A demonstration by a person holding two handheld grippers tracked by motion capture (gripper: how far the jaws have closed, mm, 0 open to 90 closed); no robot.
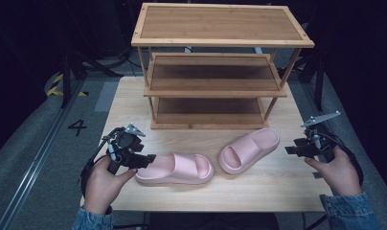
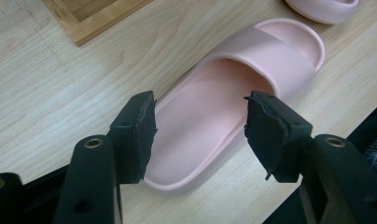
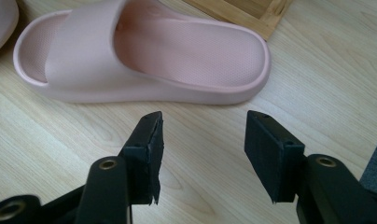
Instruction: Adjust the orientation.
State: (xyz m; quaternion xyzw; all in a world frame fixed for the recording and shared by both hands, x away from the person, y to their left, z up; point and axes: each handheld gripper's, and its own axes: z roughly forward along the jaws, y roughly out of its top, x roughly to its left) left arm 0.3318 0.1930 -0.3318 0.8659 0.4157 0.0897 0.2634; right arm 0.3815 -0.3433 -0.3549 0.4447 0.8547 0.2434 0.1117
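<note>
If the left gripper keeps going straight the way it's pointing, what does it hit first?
Most likely the heel of the near pink slipper: the left gripper has its open jaws already around that heel end, though how high above it is unclear.

Two plain pink slippers (image 1: 175,168) (image 1: 249,150), a brown wooden rack (image 1: 215,67), pale wood-grain table (image 1: 134,96), black grippers (image 1: 146,159) (image 1: 291,150).

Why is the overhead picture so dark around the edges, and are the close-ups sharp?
High view: light falls on the table and shelf rack, surroundings nearly black. Left gripper view: slipper sharp, no glare. Right gripper view: the other slipper evenly lit, soft shadow beneath.
</note>
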